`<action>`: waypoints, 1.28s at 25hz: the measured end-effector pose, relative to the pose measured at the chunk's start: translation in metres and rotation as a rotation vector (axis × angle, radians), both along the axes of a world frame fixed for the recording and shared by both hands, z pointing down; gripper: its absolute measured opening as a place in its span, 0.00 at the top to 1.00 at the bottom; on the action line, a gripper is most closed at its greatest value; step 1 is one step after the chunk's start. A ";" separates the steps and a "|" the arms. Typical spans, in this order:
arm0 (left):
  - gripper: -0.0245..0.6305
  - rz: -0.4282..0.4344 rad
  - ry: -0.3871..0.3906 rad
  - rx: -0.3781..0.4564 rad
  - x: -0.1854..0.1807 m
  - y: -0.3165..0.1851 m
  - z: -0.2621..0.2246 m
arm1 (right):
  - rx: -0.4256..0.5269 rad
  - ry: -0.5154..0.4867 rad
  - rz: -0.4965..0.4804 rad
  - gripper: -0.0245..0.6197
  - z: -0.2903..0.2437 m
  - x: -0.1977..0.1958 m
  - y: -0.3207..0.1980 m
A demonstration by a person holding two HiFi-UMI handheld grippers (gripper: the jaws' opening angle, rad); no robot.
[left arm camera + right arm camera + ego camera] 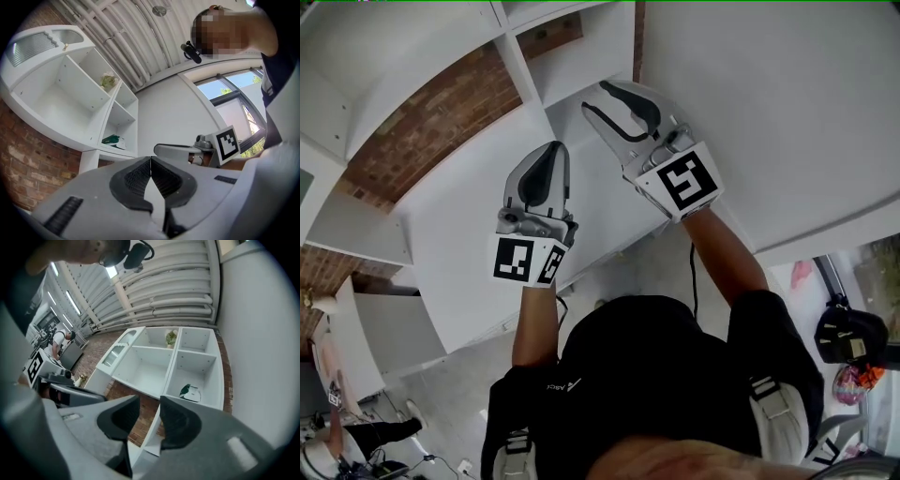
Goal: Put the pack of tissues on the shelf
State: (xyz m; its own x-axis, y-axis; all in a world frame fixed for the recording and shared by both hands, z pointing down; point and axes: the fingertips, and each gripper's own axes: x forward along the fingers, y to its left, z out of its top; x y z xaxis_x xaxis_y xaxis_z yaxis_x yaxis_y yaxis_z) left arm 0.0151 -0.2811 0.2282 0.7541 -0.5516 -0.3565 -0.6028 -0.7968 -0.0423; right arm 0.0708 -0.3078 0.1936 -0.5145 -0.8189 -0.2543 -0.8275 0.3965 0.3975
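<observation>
White shelf unit (146, 365); a pack of tissues (191, 392) lies in one compartment; a small pale object (171, 337) in another.

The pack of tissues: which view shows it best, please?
The right gripper view: the pack of tissues sits unobstructed in a shelf compartment. The left gripper view shows it obliquely; the head view, not at all.

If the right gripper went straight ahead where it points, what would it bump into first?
Probably the white shelf unit, at its lower edge beside the brick wall, though depth is unclear. The pack of tissues lies in a compartment just above that line.
</observation>
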 end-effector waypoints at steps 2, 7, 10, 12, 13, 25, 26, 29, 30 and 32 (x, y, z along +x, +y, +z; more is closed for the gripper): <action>0.96 0.003 -0.006 0.003 0.001 0.007 0.004 | -0.007 -0.024 -0.001 0.81 0.014 -0.004 0.016; 0.96 -0.005 -0.015 -0.016 -0.002 0.017 0.020 | -0.044 -0.122 0.017 0.95 0.052 -0.003 0.037; 0.96 -0.010 -0.038 -0.015 -0.002 0.025 0.027 | -0.075 -0.153 0.024 0.96 0.077 0.004 0.047; 0.96 -0.012 -0.046 -0.009 -0.004 0.029 0.030 | -0.088 -0.160 0.016 0.96 0.089 0.004 0.052; 0.96 -0.013 -0.050 -0.006 -0.006 0.030 0.032 | -0.094 -0.163 0.009 0.96 0.094 0.002 0.054; 0.96 -0.008 -0.055 -0.012 -0.007 0.036 0.036 | -0.134 -0.160 -0.007 0.96 0.109 -0.010 0.064; 0.96 -0.008 -0.055 -0.012 -0.007 0.036 0.036 | -0.137 -0.159 -0.008 0.96 0.109 -0.010 0.064; 0.96 -0.007 -0.052 -0.015 -0.006 0.036 0.037 | -0.137 -0.155 -0.011 0.96 0.109 -0.011 0.064; 0.96 -0.006 -0.051 -0.016 -0.006 0.036 0.037 | -0.137 -0.153 -0.012 0.96 0.108 -0.011 0.064; 0.96 -0.005 -0.049 -0.017 -0.005 0.035 0.036 | -0.138 -0.150 -0.011 0.96 0.108 -0.011 0.063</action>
State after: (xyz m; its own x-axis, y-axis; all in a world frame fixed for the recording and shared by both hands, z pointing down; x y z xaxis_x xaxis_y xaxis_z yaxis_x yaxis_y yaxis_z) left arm 0.0096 -0.2463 0.2645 0.7675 -0.5612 -0.3098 -0.6045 -0.7944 -0.0585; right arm 0.0601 -0.2446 0.3013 -0.4887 -0.8456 -0.2146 -0.8685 0.4483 0.2115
